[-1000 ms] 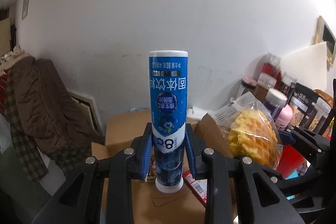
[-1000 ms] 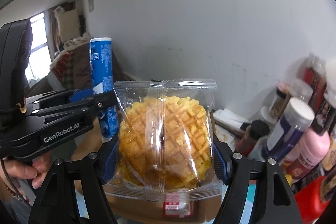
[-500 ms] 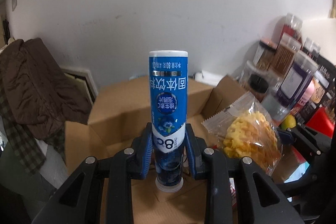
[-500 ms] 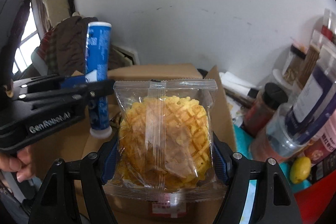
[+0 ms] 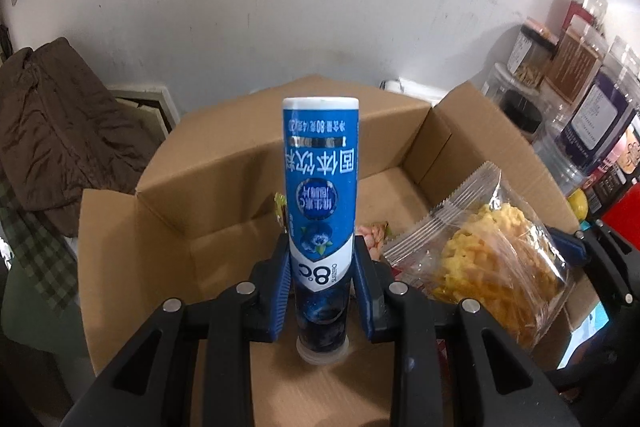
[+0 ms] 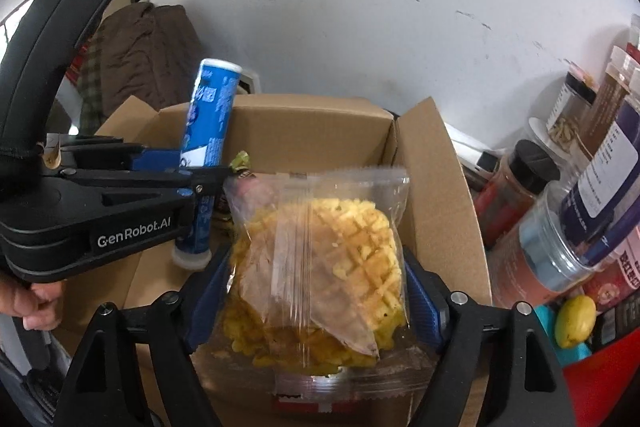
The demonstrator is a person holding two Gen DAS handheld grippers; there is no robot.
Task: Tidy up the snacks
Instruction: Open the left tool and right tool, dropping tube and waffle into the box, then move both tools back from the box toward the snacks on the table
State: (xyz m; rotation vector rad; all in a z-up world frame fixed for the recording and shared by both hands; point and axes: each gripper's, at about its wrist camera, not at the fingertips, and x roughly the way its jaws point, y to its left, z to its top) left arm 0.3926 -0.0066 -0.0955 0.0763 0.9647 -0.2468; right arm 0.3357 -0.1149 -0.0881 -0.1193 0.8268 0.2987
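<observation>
Holding one snack in each tool, the person has both items over the open cardboard box (image 5: 224,163), which fills the centre of both views.

**Left tool** (image 5: 322,279): closed on the blue tube (image 5: 320,195). The blue pads grip it near its lower end, above the clear cap. The tube stands upright at frame centre with its print upside down. It is a rigid cylinder, probably light, with a smooth glossy label that may slip under a loose grip. Recommended hold: across the body, as now, not on the cap.

**Right tool** (image 6: 316,291): closed on the waffle packet (image 6: 316,267). The pads press the packet's left and right sides at lower centre of the frame. The clear film is soft and slick, and the waffle inside is brittle; judged from this, firm squeezing would crack it. Hold by the sides with light pressure.

**Readable text:**
- Tube: "8°C" in large white characters, Chinese characters, and a small blueberry picture. The smaller print is not legible.
- Left tool body, seen at left of the right view: "GenRobot.AI".
- Packet: no legible print.

Some small wrapped items lie in the box behind the tube. Jars (image 6: 560,227) stand at the right edge, beside the box.
</observation>
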